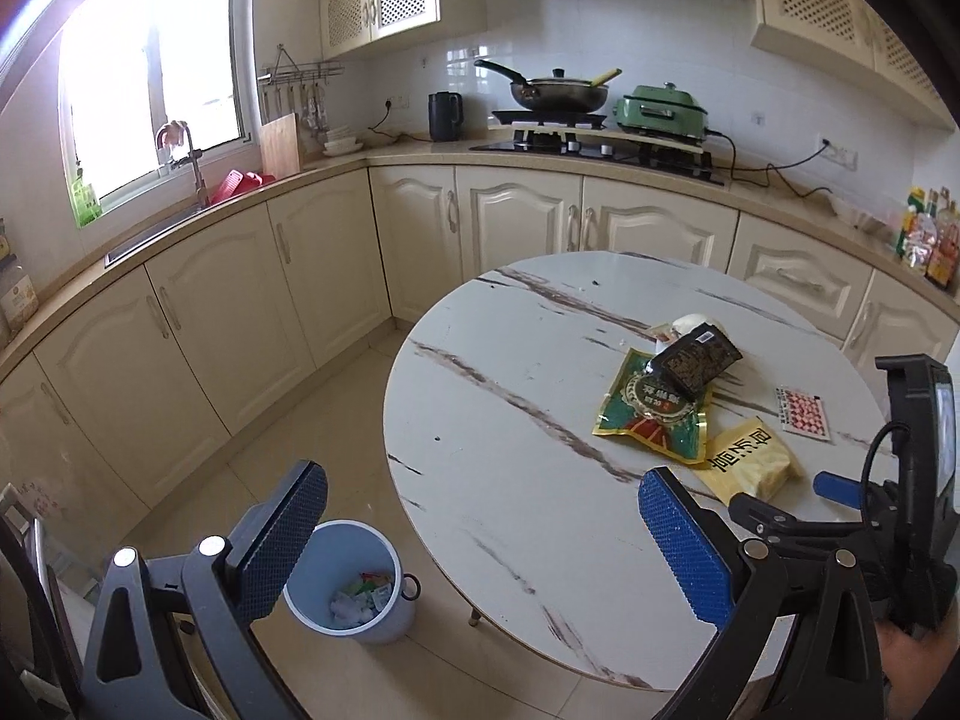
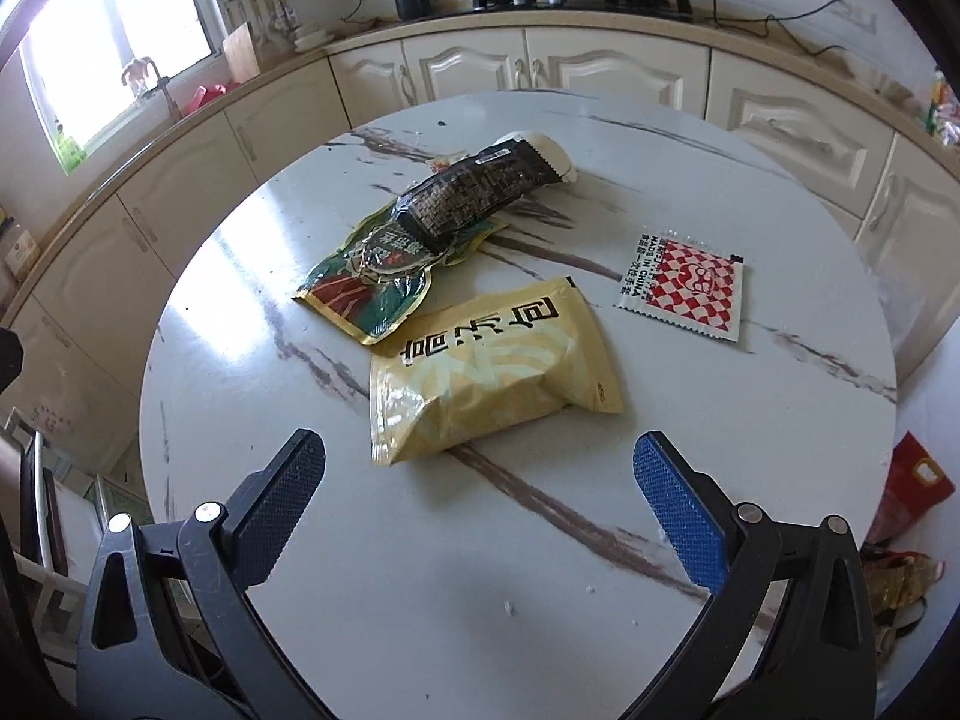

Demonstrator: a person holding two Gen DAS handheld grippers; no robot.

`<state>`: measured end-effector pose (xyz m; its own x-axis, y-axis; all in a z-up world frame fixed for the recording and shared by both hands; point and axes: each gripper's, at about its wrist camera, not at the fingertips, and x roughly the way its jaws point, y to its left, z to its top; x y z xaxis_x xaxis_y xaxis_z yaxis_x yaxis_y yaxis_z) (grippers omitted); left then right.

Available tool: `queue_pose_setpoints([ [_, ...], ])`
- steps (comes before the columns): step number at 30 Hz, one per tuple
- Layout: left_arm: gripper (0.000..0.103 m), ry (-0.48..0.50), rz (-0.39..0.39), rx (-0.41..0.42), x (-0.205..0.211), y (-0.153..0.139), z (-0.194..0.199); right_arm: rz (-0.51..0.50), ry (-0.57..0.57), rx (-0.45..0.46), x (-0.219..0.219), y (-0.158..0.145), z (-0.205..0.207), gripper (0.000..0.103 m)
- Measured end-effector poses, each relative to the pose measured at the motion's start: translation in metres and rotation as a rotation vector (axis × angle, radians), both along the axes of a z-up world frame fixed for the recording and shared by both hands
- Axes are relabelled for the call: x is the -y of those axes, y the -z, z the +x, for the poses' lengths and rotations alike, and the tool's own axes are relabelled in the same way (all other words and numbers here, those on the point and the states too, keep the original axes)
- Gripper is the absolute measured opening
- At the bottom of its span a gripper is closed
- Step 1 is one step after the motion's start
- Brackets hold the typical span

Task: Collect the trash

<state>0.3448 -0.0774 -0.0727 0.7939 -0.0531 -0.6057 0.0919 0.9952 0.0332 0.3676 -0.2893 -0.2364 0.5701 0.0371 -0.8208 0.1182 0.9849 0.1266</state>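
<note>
Several wrappers lie on the round marble table (image 2: 252,396): a yellow packet (image 2: 486,366), a green-and-gold packet (image 2: 372,282), a dark brown packet (image 2: 474,192) lying across it, and a red-checked white sachet (image 2: 687,285). My right gripper (image 2: 480,468) is open and empty, just in front of the yellow packet. My left gripper (image 1: 483,504) is open and empty over the table's left edge. A blue bin (image 1: 354,582) with trash inside stands on the floor to the left of the table. The right gripper (image 1: 834,489) also shows in the left wrist view.
Cream kitchen cabinets (image 1: 300,276) and a counter curve around behind the table, with a stove and pan (image 1: 558,93). A white object (image 2: 555,159) lies behind the dark packet. Red and gold bags (image 2: 912,516) lie on the floor at the right.
</note>
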Motion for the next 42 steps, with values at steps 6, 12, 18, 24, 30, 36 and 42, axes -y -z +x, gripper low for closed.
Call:
queue_pose_setpoints([
  [6,0.102,0.005,-0.008,-0.017,0.001,0.012,0.025,-0.038,0.025,-0.042,-0.004,0.007,0.029,0.103],
  [12,0.102,0.005,-0.021,-0.029,-0.004,0.02,0.035,-0.149,-0.048,-0.071,-0.014,0.012,0.045,0.103],
  [18,0.102,0.002,-0.032,-0.032,-0.005,0.027,0.027,-0.128,-0.104,-0.019,0.007,0.008,0.036,0.083],
  [24,0.102,0.021,-0.027,-0.044,0.001,0.032,0.022,-0.06,-0.118,0.022,0.032,0.002,0.028,0.055],
  [30,0.102,0.034,-0.028,-0.066,0.006,0.035,0.031,-0.023,-0.14,0.06,0.044,0.002,0.02,0.043],
  [36,0.102,0.095,-0.037,-0.104,0.029,0.04,0.053,0.0,-0.086,0.105,0.064,0.0,0.01,0.038],
  [42,0.102,0.2,-0.05,-0.171,0.064,0.051,0.094,0.027,-0.04,0.145,0.089,-0.009,0.008,0.037],
])
